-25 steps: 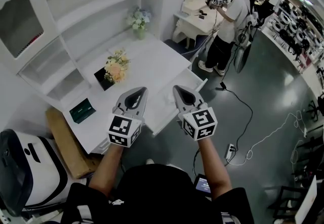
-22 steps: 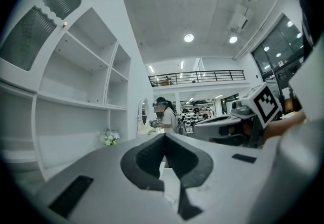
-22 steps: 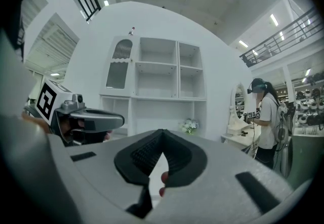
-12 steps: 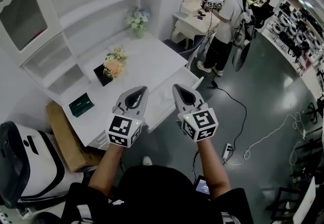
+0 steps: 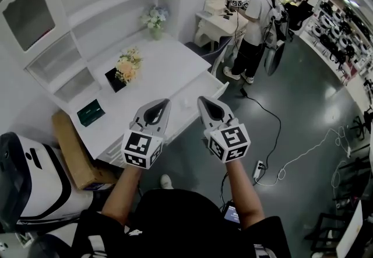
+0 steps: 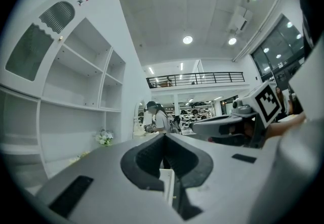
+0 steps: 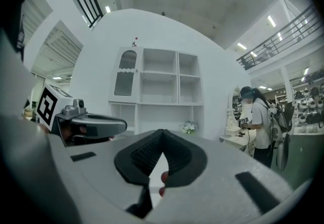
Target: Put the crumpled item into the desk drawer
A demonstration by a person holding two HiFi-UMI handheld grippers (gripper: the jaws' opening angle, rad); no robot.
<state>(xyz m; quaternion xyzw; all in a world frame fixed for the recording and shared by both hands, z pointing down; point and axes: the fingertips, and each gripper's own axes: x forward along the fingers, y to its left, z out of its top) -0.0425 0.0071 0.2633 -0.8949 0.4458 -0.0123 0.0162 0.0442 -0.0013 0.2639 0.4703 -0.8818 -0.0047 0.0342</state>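
— What do the two tools look like?
— The left gripper (image 5: 164, 103) and right gripper (image 5: 202, 101) are pale grey, tapering shells, with black ribbed pads (image 6: 147, 160) lining the jaws. Each carries a white cube (image 5: 141, 149) printed with black square markers.
— And the clothing?
— A black top (image 5: 175, 222) with short sleeves.

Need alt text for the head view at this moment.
Seen from above, the left gripper and right gripper, both shut and empty, are held side by side at a white desk whose drawer stands open. Flowers sit on the desk; another person stands beyond.
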